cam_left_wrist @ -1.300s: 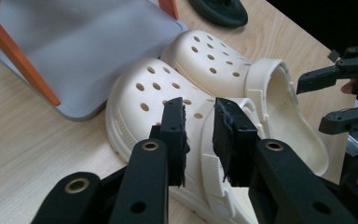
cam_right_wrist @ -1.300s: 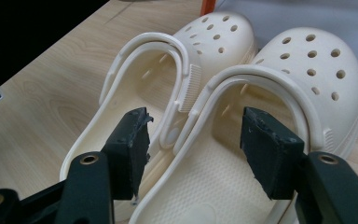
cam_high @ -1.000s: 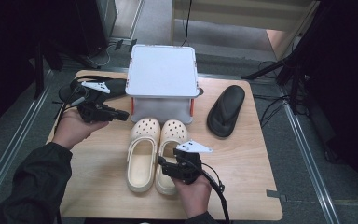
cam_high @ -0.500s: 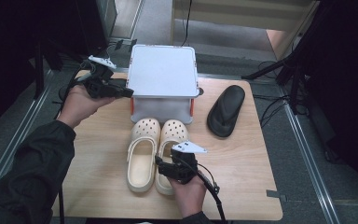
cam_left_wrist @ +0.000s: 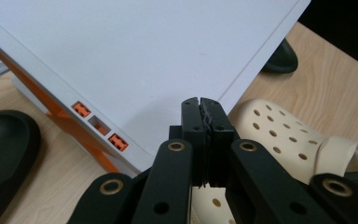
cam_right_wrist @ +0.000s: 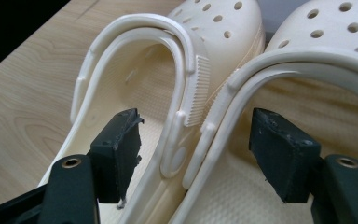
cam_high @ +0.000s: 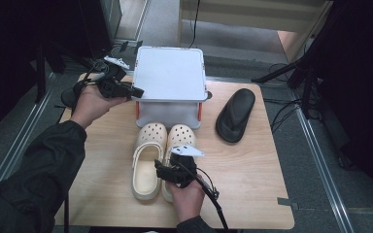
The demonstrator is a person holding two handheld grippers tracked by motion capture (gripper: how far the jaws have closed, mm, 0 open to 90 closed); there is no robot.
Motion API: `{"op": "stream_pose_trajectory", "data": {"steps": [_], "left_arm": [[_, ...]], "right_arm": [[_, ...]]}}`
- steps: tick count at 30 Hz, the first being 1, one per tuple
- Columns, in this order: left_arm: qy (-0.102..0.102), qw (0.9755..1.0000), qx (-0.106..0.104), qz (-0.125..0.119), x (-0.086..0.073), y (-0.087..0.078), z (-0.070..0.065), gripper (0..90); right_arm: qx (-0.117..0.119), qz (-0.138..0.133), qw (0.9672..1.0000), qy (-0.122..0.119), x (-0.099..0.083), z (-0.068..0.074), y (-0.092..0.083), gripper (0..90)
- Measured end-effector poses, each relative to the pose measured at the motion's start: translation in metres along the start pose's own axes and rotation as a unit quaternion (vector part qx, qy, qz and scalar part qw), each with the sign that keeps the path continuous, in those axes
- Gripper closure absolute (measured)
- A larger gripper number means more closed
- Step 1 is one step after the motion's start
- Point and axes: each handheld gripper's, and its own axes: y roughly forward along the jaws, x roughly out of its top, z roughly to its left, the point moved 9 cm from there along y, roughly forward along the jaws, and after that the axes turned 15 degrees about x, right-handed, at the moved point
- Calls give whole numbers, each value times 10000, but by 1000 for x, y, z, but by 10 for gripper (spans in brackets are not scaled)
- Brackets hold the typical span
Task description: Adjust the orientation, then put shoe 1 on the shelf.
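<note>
A pair of cream clogs stands in the middle of the table, the left clog (cam_high: pixel 146 162) beside the right clog (cam_high: pixel 180 137). My right gripper (cam_high: pixel 162 168) sits low over their heels. It is open (cam_right_wrist: pixel 196 140), one jaw inside each clog, with both inner side walls between the pads and untouched. My left gripper (cam_high: pixel 137 91) is shut with nothing in it (cam_left_wrist: pixel 200 105). It hovers over the front left corner of the white box lid (cam_high: pixel 170 73) (cam_left_wrist: pixel 135 56). A black slipper (cam_high: pixel 235 114) lies right of the box. Another black slipper (cam_left_wrist: pixel 4 149) lies left of it.
The white box has orange latches (cam_left_wrist: pixel 81 109) along its side and stands at the back of the wooden table (cam_high: pixel 252 184). Dark floor, cables and black stands surround the table. A metal rail (cam_high: pixel 320 160) runs along its right side.
My left hand has moved from the table's left side up and right to the box's front left corner. The right gripper has shifted slightly left over the clogs.
</note>
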Motion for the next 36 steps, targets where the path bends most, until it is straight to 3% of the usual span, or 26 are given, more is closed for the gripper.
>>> {"op": "stream_pose_trajectory", "data": {"steps": [12, 16, 20, 27, 32, 36], "left_arm": [[34, 10000, 50, -11, 0, 0, 0, 898], [40, 10000, 87, -12, -1, 0, 2, 895], [54, 9999, 90, -12, -1, 0, 2, 896], [86, 9999, 147, -23, 0, 0, 1, 896], [99, 9998, 157, -24, 0, 0, 1, 896], [107, 9998, 154, -22, 0, 0, 1, 896]], "right_arm": [[-408, 81, 9990, 150, 5, -7, 22, 351], [-574, 154, 9982, 80, 7, -9, 28, 357], [-725, 193, 9972, -1, 8, -11, 29, 435], [-681, 217, 9974, -38, 9, -13, 28, 516], [-640, 216, 9977, 46, 9, -14, 25, 636], [-534, 253, 9983, -11, 9, -12, 24, 661]]}}
